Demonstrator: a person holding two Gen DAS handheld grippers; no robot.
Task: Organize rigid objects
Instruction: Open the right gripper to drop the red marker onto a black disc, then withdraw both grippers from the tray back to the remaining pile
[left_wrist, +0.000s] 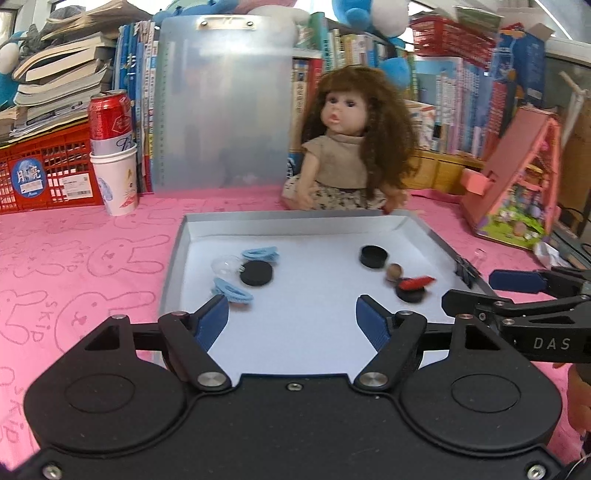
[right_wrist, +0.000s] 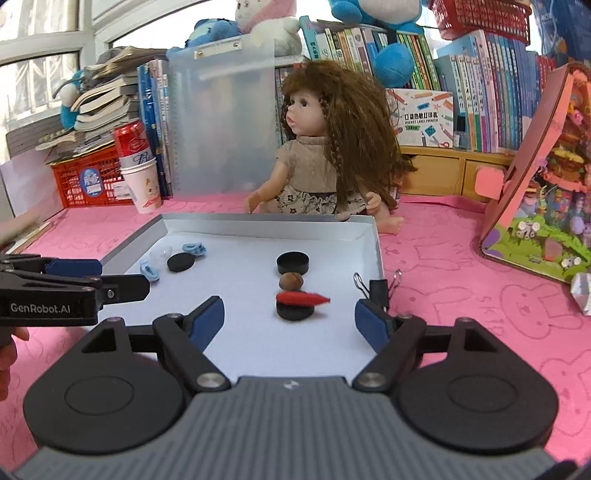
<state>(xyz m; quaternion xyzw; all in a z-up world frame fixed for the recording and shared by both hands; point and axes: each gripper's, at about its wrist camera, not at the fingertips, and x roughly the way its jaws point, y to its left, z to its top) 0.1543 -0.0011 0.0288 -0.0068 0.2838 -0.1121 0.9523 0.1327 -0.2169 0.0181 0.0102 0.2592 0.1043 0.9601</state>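
Observation:
A shallow white tray lies on the pink cloth. In it are three black discs, a red felt piece on the nearest disc, a brown nut, two light blue hair ties and a clear ball. A black binder clip sits on the tray's right rim. My left gripper is open and empty over the tray's near edge. My right gripper is open and empty, just short of the red-topped disc.
A doll sits right behind the tray. A paper cup holding a red can, a red crate and a translucent clipboard stand at the back left. A pink toy house stands at the right. Books line the back.

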